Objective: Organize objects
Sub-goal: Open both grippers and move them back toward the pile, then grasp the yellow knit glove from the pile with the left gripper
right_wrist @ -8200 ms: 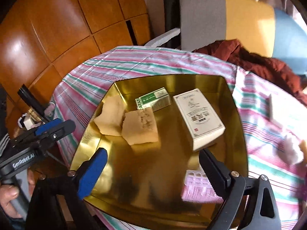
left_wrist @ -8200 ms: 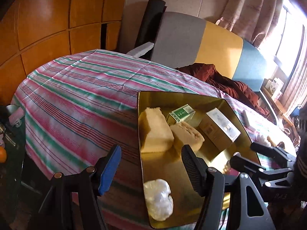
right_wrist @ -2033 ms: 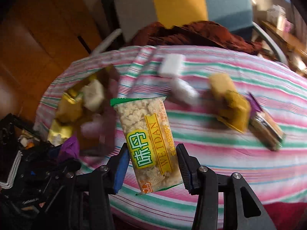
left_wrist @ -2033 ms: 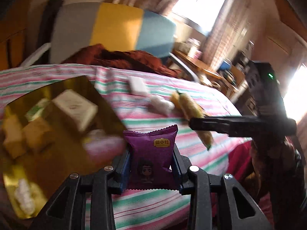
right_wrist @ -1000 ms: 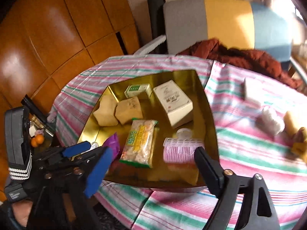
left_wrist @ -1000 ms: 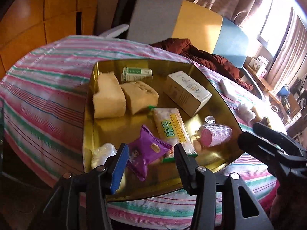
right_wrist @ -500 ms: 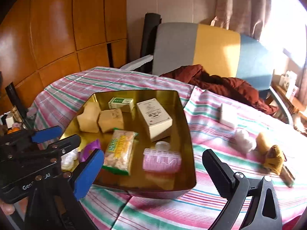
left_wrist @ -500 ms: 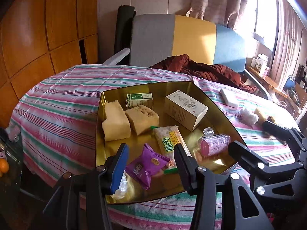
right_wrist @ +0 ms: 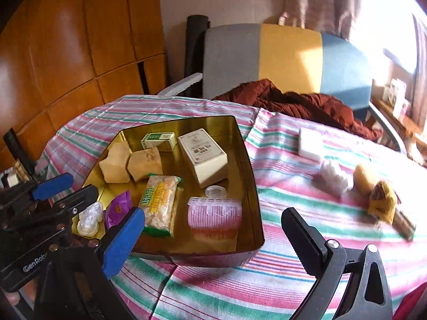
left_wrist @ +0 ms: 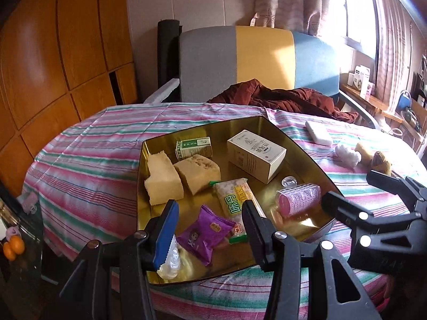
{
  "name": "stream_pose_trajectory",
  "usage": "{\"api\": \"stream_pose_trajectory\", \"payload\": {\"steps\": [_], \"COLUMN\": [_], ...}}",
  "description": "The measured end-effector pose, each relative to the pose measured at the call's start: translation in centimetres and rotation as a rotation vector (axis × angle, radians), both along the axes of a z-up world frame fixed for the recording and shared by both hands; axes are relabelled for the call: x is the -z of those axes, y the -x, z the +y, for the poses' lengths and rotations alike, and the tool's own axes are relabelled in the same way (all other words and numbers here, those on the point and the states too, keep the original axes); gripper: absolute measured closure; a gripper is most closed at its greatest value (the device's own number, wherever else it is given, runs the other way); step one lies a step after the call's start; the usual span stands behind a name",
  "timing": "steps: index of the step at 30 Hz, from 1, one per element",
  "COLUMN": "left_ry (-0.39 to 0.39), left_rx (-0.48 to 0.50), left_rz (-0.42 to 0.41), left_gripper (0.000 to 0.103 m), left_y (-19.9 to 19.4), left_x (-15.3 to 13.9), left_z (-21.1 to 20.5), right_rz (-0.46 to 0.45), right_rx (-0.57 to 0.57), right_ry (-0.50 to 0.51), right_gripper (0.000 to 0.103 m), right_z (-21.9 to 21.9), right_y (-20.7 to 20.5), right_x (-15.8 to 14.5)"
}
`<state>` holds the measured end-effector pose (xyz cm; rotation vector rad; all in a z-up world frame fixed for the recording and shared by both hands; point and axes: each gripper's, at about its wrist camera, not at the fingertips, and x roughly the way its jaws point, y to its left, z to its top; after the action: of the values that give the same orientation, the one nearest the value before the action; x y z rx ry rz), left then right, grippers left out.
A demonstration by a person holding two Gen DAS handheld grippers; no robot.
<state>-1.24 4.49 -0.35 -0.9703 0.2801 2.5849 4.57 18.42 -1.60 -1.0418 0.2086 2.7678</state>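
Both snack packs were in my grippers two seconds ago, and now they lie in the gold tray (left_wrist: 299, 146). My left gripper (left_wrist: 208, 224) has let go of the purple snack pack (left_wrist: 205, 233), and I can see that pack lying flat on the tray floor, near the front. Its jaws are a little way apart with nothing pinched between them. My right gripper (right_wrist: 213, 233) has just been opening its jaws, and now they stand wide apart with nothing in them. They hang over the front edge of the tray.

I see the yellow and green rice snack pack (right_wrist: 160, 204) lying flat in the middle of the tray, just beside the purple one. A pink hair roller (right_wrist: 214, 212) lies on its side next to it, with a small clear clip (right_wrist: 215, 192) just behind. Farther back I see a white box (right_wrist: 204, 154), a small green box (right_wrist: 159, 137) and two pale cake pieces (right_wrist: 130, 162) that touch each other. A clear crinkly wrapper (right_wrist: 89, 218) sits in the near left corner.

Out on the striped tablecloth (right_wrist: 280, 280) some things are outside the tray: a white bar (right_wrist: 309, 141), a white fluffy ball (right_wrist: 333, 176), a round yellow bun (right_wrist: 364, 174) and a brown and yellow wrapped snack (right_wrist: 383, 204). They lie well apart from the tray, on its right.
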Motion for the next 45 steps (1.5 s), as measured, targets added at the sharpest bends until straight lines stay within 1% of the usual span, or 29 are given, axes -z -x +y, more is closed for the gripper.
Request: {"api": "stream_pose_trajectory", "payload": {"steps": [7,16,24,28,32,35,38,40,41,43,45], "left_ry": [0.027,0.056,0.072,0.063,0.061,0.056,0.065,0.068,0.066,0.068,0.065], "left_rx": [0.028,0.061,0.112,0.167,0.229,0.264,0.293,0.312,0.32,0.327,0.348], "left_rz": [0.019,0.018,0.017,0.001,0.001,-0.023,-0.025,-0.027,-0.033,-0.036,-0.043], "left_gripper": [0.053,0.053,0.053,0.053,0.053,0.053,0.053,0.053,0.053,0.053,0.053], "left_y": [-0.5,-1.0,-1.3,-1.5,-1.8,-1.7,-2.0,-2.2,-2.1,-2.0,-1.9], "left_x": [-0.1,0.0,-0.1,-0.2,-0.4,-0.4,-0.5,-0.6,-0.7,-0.9,-1.1], "left_z": [0.8,1.8,3.0,4.0,5.4,6.6,7.8,8.8,9.3,10.1,11.4], "right_rz": [0.001,-0.006,-0.009,-0.026,-0.04,-0.04,-0.026,-0.021,-0.012,-0.011,0.037], "right_rx": [0.055,0.111,0.165,0.209,0.291,0.38,0.489,0.567,0.603,0.668,0.707], "right_ry": [0.024,0.019,-0.051,-0.083,-0.114,-0.115,-0.105,-0.077,-0.043,0.068,0.169], "right_gripper": [0.0,0.0,0.0,0.0,0.0,0.0,0.0,0.0,0.0,0.0,0.0], "right_z": [1.7,4.4,7.9,11.2,15.7,19.8,23.9,26.3,27.4,29.5,31.0], "right_y": [-0.6,-1.4,-2.4,-3.0,-4.1,-5.3,-6.7,-8.0,-8.8,-9.9,-11.1], "right_x": [0.1,0.1,-1.3,-2.2,-3.0,-3.4,-3.1,-2.3,-2.0,-1.2,-1.1]}}
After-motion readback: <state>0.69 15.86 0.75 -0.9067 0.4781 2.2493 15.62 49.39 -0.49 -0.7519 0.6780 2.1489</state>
